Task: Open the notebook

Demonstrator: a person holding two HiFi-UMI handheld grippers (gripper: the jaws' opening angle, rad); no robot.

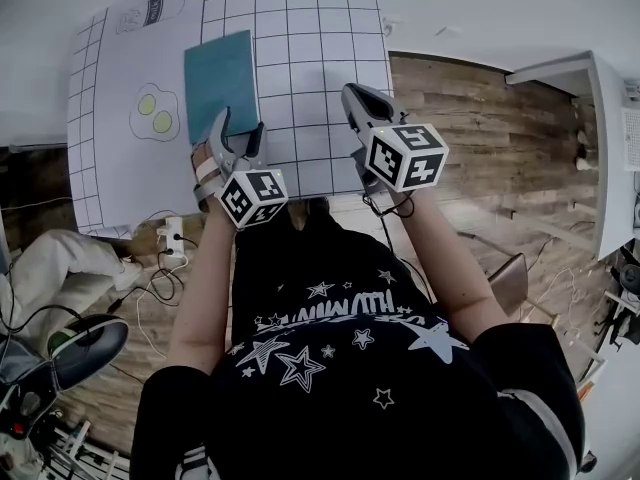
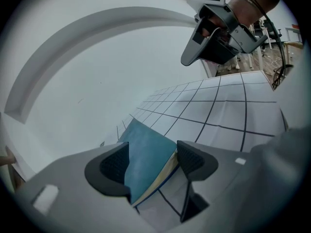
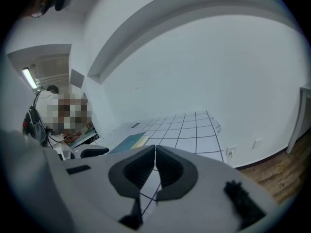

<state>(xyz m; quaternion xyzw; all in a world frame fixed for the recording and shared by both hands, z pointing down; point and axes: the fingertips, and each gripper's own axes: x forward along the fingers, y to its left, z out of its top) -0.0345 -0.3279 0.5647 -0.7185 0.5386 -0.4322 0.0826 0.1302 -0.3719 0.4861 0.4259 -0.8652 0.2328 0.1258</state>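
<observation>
Person's star-printed shirt (image 1: 330,368) sat nearest — beyond it, the left gripper (image 2: 153,160) stood spread around the teal notebook (image 1: 220,80)'s corner; the right gripper (image 3: 155,166) was pressed together, empty.

Notebook (image 1: 222,83): rectangular, plain teal cover, closed. It lies flat on the white gridded sheet (image 1: 320,68), over the left grid columns, with its long edges turned slightly off the grid lines. The cover faces up. The cream page block shows as a thin stripe along the right-hand edge (visible in both gripper views), with a dark lower cover edge beneath it. The near corner sits between the spread jaws of the left tongs (image 2: 153,161); neither pad presses on it.
</observation>
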